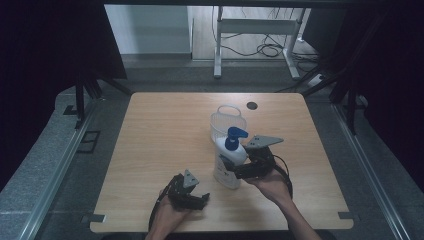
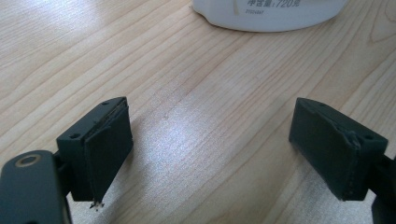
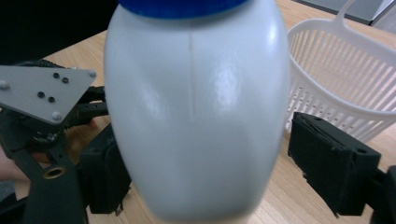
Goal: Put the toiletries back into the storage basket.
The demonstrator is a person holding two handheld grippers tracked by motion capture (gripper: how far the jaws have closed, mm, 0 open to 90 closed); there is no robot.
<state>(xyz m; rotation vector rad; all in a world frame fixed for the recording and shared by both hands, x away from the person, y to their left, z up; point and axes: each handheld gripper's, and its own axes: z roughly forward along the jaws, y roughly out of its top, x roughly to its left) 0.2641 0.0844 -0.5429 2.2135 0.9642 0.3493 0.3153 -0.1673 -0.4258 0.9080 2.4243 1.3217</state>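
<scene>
A white pump bottle (image 1: 229, 162) with a blue pump head stands upright right of the table's middle. My right gripper (image 1: 236, 173) reaches it from the right. In the right gripper view the bottle (image 3: 196, 116) stands between the jaws of that gripper (image 3: 215, 168), which is open, with a thin gap showing at the right jaw. My left gripper (image 1: 201, 200) rests low near the front edge, open with nothing between its jaws (image 2: 217, 135). The bottle's base (image 2: 271, 11) shows just ahead of it.
A white slatted basket (image 1: 228, 120) with a handle stands right behind the bottle, and appears again as the basket (image 3: 345, 70) in the right gripper view. A dark round hole (image 1: 252, 105) sits near the wooden table's (image 1: 165, 135) far edge.
</scene>
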